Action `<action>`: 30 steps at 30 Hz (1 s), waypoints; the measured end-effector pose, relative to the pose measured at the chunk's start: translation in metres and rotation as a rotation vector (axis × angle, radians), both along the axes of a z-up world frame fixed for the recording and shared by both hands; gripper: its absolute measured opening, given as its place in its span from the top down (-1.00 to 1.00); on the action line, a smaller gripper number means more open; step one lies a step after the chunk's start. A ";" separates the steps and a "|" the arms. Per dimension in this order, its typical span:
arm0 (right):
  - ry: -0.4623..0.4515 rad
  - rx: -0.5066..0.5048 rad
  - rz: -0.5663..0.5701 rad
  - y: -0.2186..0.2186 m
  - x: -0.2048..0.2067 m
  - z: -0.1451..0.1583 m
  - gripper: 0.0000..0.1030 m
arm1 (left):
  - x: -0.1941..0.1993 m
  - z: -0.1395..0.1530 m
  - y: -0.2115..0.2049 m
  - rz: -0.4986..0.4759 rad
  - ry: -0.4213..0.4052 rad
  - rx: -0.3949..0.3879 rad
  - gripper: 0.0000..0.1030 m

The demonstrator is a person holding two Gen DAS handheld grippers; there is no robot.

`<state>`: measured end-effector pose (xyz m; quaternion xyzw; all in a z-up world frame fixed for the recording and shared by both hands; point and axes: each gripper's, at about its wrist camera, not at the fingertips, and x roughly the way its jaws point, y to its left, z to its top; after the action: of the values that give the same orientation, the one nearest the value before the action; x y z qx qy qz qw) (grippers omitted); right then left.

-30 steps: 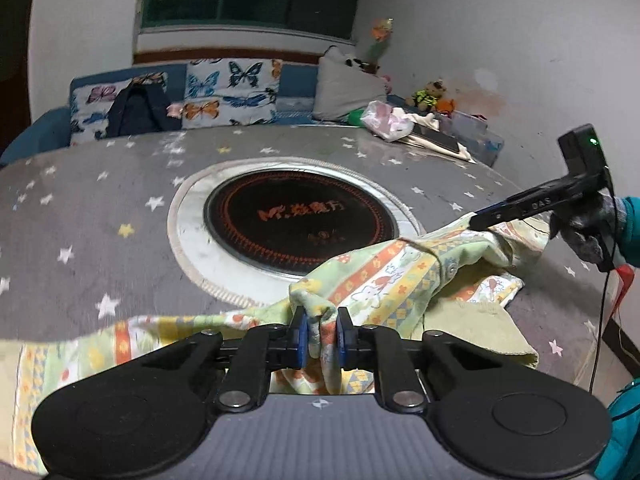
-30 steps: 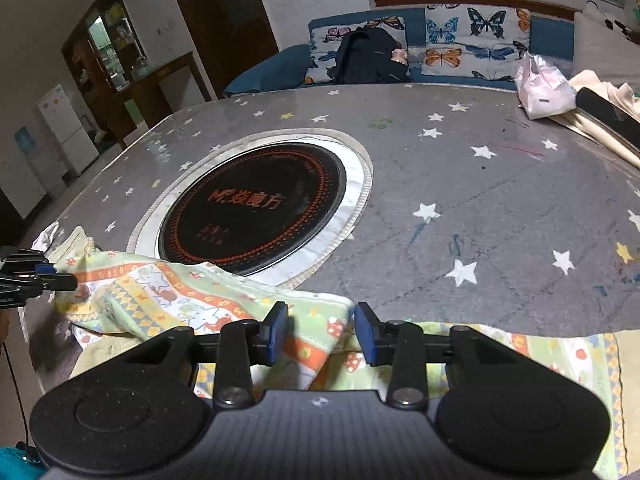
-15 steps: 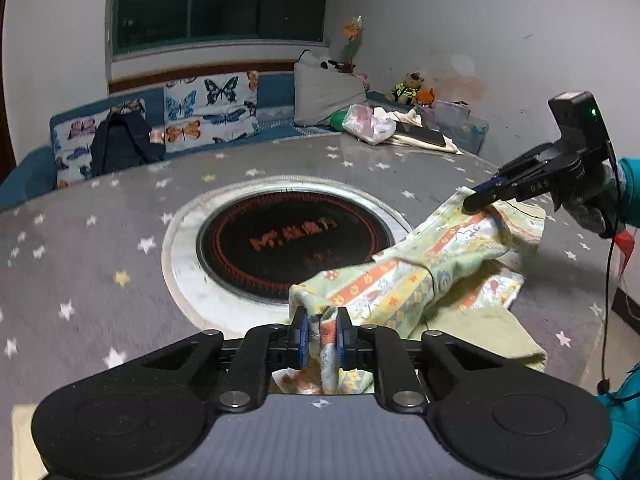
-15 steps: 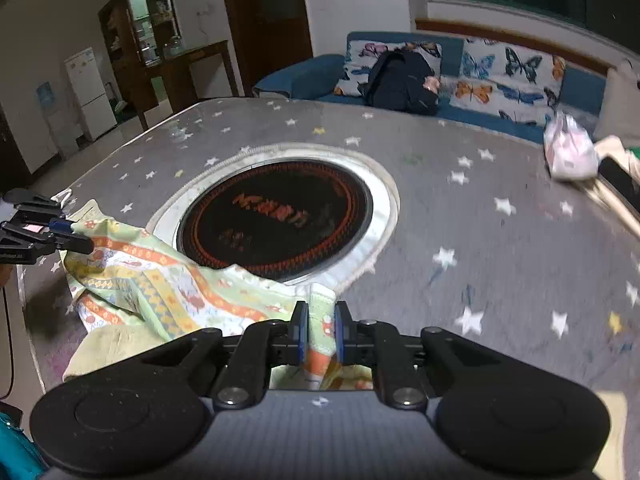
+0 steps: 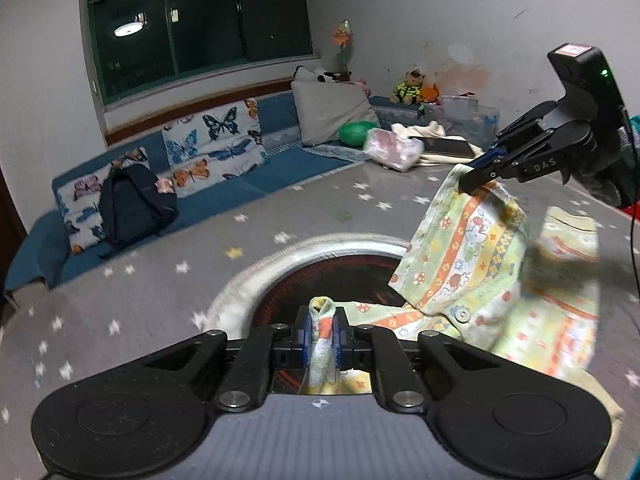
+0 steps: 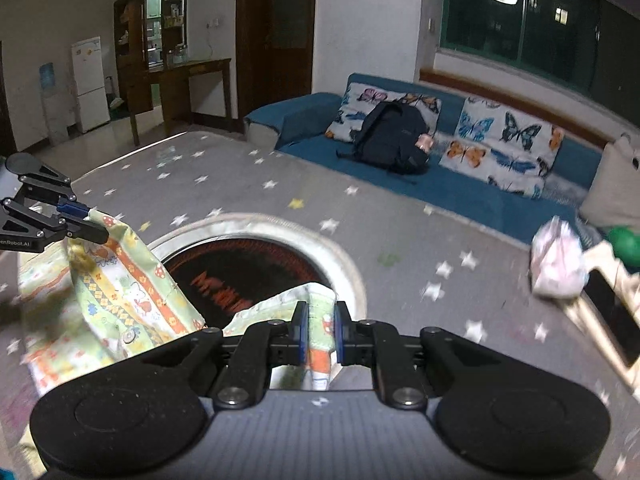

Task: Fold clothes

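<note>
While the star-print counter (image 5: 132,280) carries only its trailing hem, the patterned baby garment (image 5: 460,264) hangs lifted over the round burner (image 6: 248,268), no fold made yet; laying flat and folding remain. Left tongs (image 5: 323,330) and right tongs (image 6: 319,330) each clamp a cloth edge.

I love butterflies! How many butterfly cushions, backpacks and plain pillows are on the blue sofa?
butterfly cushions: 2
backpack: 1
plain pillow: 1
Total: 4
</note>
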<state>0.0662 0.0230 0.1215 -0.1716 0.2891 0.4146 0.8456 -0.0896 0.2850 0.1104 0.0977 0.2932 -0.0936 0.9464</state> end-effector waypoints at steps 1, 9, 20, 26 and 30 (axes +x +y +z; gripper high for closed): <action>-0.012 -0.002 -0.002 0.003 0.005 0.001 0.78 | 0.008 0.000 0.002 0.016 -0.011 0.010 0.79; -0.063 0.022 -0.092 0.030 0.055 -0.015 0.78 | 0.066 -0.019 0.022 0.226 -0.093 0.040 0.80; 0.002 -0.057 -0.262 0.034 0.101 -0.075 0.62 | 0.110 -0.065 0.031 0.341 -0.006 0.111 0.09; 0.037 -0.047 -0.196 0.035 0.090 -0.077 0.62 | 0.118 -0.068 0.047 0.358 0.068 0.046 0.08; 0.102 -0.038 -0.122 0.050 0.082 -0.086 0.60 | 0.123 -0.073 0.051 0.348 0.106 0.008 0.05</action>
<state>0.1481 0.0728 0.0357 -0.1483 0.3497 0.3649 0.8500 0.0336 0.3362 0.0371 0.0442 0.3555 0.0675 0.9312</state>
